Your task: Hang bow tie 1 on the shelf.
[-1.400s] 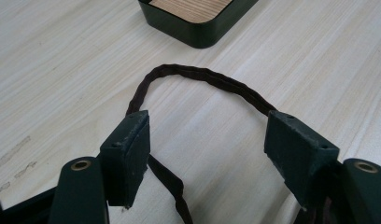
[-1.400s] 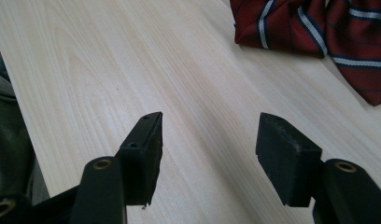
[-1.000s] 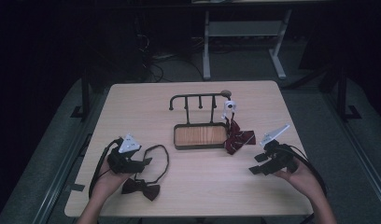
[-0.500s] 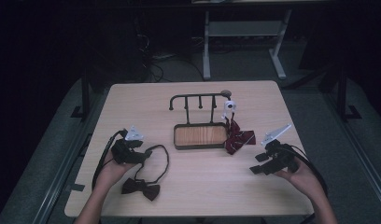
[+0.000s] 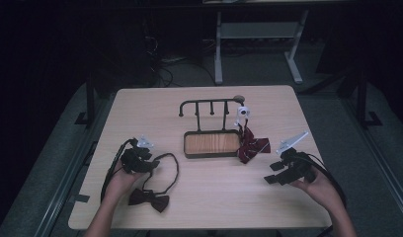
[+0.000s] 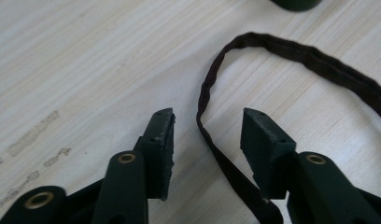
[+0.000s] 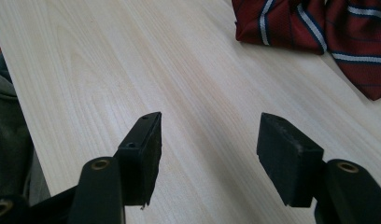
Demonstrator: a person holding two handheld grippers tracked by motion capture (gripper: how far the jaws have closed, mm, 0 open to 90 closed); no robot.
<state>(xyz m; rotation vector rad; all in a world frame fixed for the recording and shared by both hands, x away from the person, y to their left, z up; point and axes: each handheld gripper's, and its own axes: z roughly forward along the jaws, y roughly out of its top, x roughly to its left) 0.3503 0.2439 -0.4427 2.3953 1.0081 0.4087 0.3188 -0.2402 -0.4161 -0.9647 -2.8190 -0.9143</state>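
The left gripper (image 6: 207,130) had its jaws apart, straddling the dark strap (image 6: 205,100) of the bow tie (image 5: 149,199) at the table's (image 5: 214,197) 7 o'clock. The right gripper (image 7: 209,140), jaws apart and empty, hovered at 4 o'clock, with the striped red tie (image 7: 319,28) at its 1 o'clock beside the wooden tray stand (image 5: 212,143).

Black left gripper (image 6: 207,135), brass rivets, trailing black cable
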